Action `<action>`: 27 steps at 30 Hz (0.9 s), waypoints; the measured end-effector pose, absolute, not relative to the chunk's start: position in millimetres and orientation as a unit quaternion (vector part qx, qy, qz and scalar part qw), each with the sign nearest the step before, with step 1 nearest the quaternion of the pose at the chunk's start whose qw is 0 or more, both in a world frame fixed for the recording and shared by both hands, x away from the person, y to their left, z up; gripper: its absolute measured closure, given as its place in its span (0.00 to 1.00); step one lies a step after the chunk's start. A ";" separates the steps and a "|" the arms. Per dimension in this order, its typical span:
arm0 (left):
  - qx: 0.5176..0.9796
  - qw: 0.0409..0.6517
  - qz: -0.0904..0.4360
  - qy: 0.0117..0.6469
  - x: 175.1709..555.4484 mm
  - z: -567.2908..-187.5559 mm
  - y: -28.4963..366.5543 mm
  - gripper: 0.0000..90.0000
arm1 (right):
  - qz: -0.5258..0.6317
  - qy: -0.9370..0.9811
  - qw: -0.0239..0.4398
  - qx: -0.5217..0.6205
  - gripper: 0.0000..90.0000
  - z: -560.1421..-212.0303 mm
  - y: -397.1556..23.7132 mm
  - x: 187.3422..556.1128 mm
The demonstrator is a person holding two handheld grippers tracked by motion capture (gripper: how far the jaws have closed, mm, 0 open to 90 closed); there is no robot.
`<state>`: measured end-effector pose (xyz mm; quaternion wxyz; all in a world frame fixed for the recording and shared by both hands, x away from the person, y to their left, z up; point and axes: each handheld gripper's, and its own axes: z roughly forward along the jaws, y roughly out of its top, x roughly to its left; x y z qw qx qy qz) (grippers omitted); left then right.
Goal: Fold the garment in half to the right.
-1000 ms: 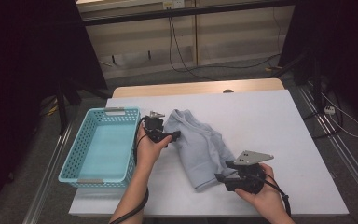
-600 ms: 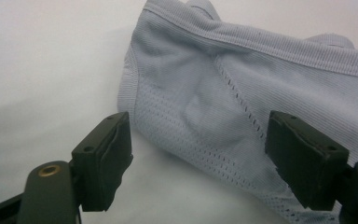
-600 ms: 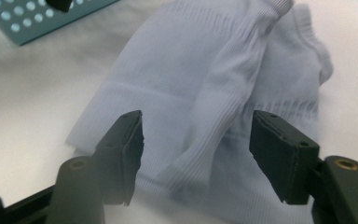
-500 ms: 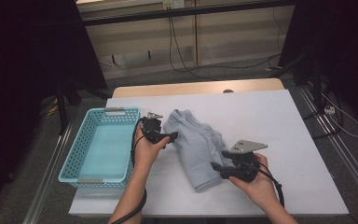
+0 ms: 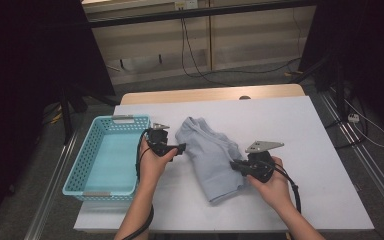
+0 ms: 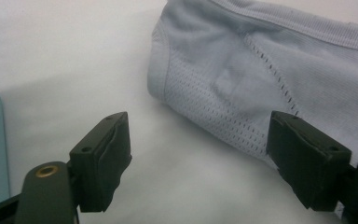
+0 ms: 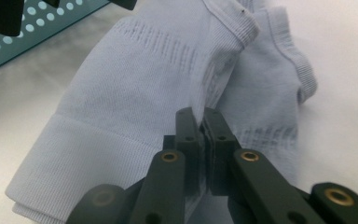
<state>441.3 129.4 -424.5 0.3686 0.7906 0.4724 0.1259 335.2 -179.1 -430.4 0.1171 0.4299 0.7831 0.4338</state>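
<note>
A light blue knitted garment [image 5: 210, 155] lies crumpled in the middle of the white table [image 5: 325, 150]. My right gripper [image 5: 235, 165] is at its right edge, and its jaws have just been closing. In the right gripper view they stand shut [image 7: 203, 119] with a fold of the garment [image 7: 140, 79] pinched between the pads. At the cloth's upper left edge my left gripper [image 5: 181, 148] is open. In the left gripper view its jaws [image 6: 200, 128] are spread wide over bare table, the right one against the garment [image 6: 270, 70].
A turquoise plastic basket [image 5: 80, 187] stands on the table's left side, close behind my left hand; its perforated wall [image 7: 37, 28] appears in the right gripper view. Cables run over the floor beyond the table's wooden far edge [image 5: 205, 94].
My right gripper moved left onto the garment's edge and its jaws came together on the fabric. The left gripper stayed where it was, still open.
</note>
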 end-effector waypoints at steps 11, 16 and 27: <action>0.787 0.382 0.118 0.470 443.3 -419.0 126.2 0.23 | 0.426 0.768 0.134 0.460 0.96 -432.8 -203.8 320.0; 0.789 0.379 0.113 0.471 444.0 -421.6 124.7 0.23 | 0.420 0.775 0.139 0.450 0.96 -435.5 -195.5 322.0; 0.779 0.395 0.092 0.479 451.5 -421.8 120.6 0.30 | 0.408 0.782 0.140 0.449 0.95 -443.7 -189.1 330.0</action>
